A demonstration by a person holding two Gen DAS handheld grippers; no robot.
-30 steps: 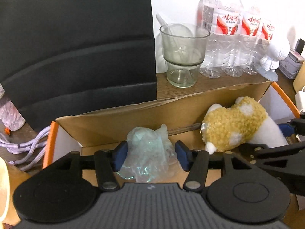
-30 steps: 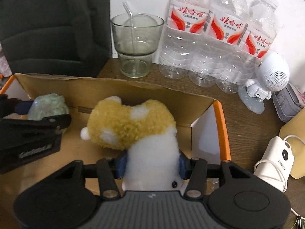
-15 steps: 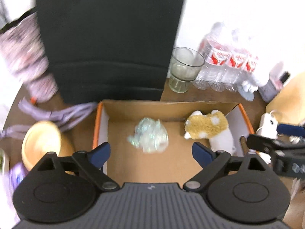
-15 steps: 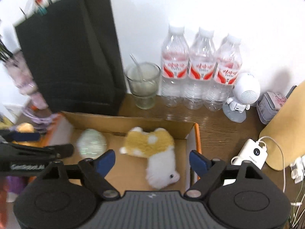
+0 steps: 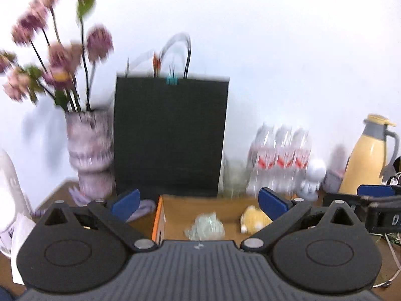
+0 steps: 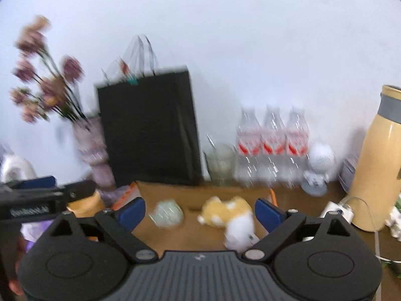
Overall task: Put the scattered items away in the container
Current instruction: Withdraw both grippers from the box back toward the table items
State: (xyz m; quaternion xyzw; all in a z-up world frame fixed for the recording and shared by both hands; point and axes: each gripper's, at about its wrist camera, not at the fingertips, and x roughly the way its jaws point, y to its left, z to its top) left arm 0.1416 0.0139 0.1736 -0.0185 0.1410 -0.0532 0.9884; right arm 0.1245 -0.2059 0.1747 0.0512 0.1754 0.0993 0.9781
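Two toys [image 6: 226,212] inside box [image 5: 158,219]; rim unobstructed.

Both wrist views face wall, slightly downward, set back; share cardboard box [image 5: 160,215] [image 6: 273,195], left view further left.

left claw [image 5: 199,202]: was clamped on crumpled plastic wad [image 5: 205,227], jaws just opened wide, nothing between, pulled up and back | right claw [image 6: 200,212]: let go of plush toy [image 6: 229,214], jaws just opened, backed off | both items now lie loose in cardboard box [image 5: 160,215]
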